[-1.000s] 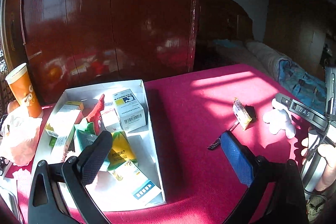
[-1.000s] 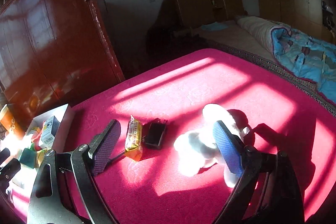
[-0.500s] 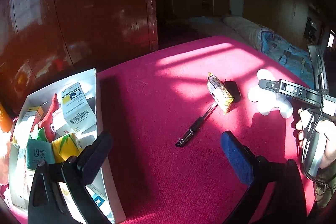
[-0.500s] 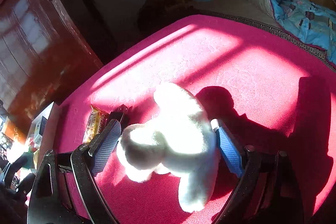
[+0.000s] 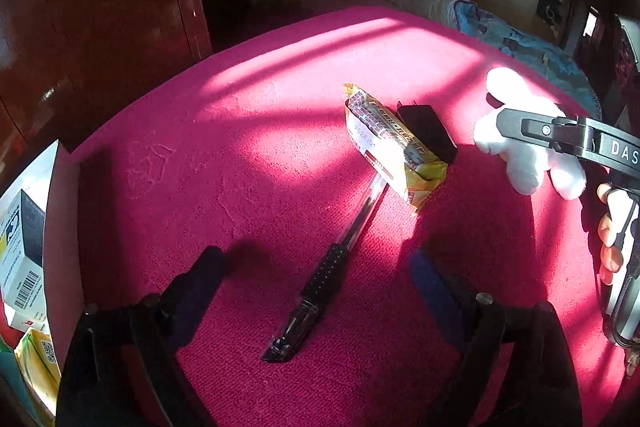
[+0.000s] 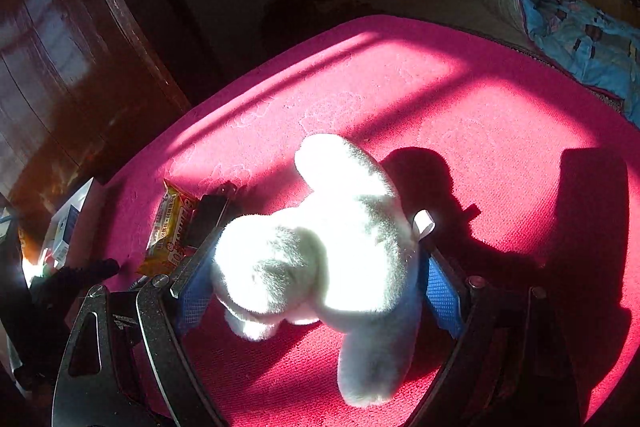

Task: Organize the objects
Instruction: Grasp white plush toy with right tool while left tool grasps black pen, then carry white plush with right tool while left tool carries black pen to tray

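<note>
Left wrist view showed the magenta textured cloth tabletop (image 5: pixel 280 115) lit in bands of sunlight, with a dark red glossy wooden cabinet (image 5: pixel 100 27) behind it and a bed with a blue patterned quilt (image 5: pixel 520 39) beyond. At the left edge sat a white cardboard box (image 5: pixel 50 183) filled with small printed cartons. The left tool (image 5: pixel 316 279) pointed steeply down at the cloth, its jaws wide but just having been closing, with the capped end of a black and clear plastic pen (image 5: pixel 320 275) lying between them, untouched by either pad. The pen's far end ran under a yellow foil snack packet (image 5: pixel 394 147), which leaned against a small black plug-in charger (image 5: pixel 428 131).

In the right wrist view, the right tool (image 6: pixel 316 283) stood wide around a white fluffy plush toy (image 6: pixel 320 239) resting on the tabletop; the blue pads (image 6: pixel 440 287) sat close along its flanks, though whether they pressed the fur I could not tell. The same packet (image 6: pixel 170 227) and charger (image 6: pixel 208 215) lay just left of the toy. A hand (image 5: pixel 612 227) gripped the right tool's handle at the left view's right edge.
</note>
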`<action>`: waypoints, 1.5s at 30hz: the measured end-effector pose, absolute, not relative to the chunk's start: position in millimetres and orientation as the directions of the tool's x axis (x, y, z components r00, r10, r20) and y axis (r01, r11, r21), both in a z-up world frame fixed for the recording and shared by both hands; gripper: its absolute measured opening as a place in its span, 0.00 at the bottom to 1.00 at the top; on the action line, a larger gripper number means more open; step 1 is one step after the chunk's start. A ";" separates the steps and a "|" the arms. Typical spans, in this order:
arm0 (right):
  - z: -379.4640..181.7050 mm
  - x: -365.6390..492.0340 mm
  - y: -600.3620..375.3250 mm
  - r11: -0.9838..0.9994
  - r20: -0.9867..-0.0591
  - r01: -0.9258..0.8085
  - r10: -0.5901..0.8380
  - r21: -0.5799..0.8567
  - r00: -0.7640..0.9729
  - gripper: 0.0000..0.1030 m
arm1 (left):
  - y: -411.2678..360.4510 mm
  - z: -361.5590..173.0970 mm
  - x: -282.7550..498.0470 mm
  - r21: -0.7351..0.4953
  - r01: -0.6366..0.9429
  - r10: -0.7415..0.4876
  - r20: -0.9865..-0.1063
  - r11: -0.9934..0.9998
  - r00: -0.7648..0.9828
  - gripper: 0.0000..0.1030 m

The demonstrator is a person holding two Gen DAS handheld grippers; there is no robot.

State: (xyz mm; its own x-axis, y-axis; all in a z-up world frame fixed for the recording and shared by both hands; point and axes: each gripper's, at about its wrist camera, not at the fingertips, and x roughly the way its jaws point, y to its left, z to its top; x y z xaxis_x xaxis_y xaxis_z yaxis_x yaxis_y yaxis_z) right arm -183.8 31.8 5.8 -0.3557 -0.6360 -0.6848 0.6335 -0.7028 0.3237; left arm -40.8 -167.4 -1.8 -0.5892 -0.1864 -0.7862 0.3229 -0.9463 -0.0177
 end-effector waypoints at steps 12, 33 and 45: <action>6.8 -184.4 36.3 -0.692 -0.668 0.625 -0.659 0.360 -0.345 0.84 | -133.5 5.6 -29.8 0.051 0.246 -0.193 -0.774 -0.968 -0.603 0.10; 44.4 -159.7 78.3 -0.691 -0.613 0.628 -0.681 0.357 -0.401 0.78 | -98.7 62.7 32.4 -0.039 0.332 -0.232 -0.637 -0.943 -0.735 0.10; 73.7 -137.2 82.0 -0.647 -0.559 0.662 -0.730 0.378 -0.394 0.78 | -101.5 73.2 46.6 -0.015 0.390 -0.300 -0.612 -0.921 -0.732 0.10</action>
